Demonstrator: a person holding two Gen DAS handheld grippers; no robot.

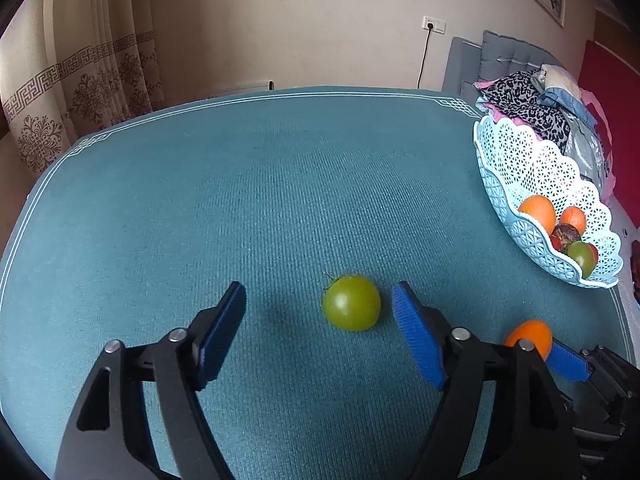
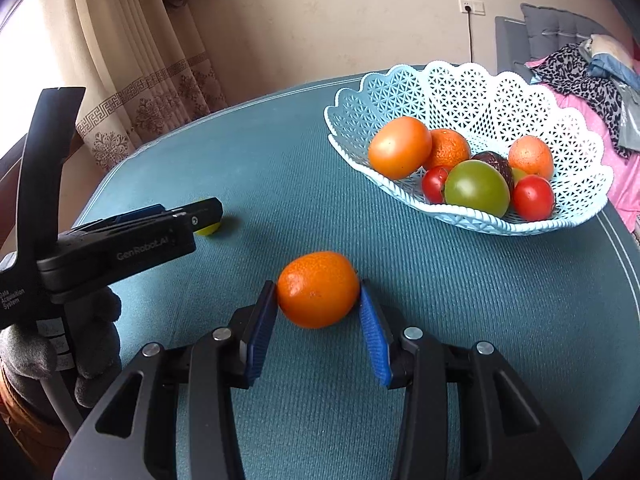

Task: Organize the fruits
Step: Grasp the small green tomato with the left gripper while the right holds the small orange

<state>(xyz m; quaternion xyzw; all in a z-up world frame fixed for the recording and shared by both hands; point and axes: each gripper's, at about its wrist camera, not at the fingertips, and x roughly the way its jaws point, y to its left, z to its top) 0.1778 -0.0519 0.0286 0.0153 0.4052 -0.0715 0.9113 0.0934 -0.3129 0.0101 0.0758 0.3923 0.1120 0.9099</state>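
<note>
A green tomato lies on the teal cloth between the fingers of my left gripper, nearer the right pad. Neither pad touches it, so the left gripper is open. In the right wrist view that tomato peeks out from behind the left gripper. My right gripper is shut on an orange mandarin, both blue pads pressing its sides, with the fruit low over the cloth. The same mandarin shows at the lower right of the left wrist view. A pale blue lattice basket stands at the back right.
The basket holds several fruits: orange ones, red tomatoes, a green tomato and a dark one. A grey gloved hand holds the left gripper. Clothes are piled on a bed beyond the table's right edge. Curtains hang at the left.
</note>
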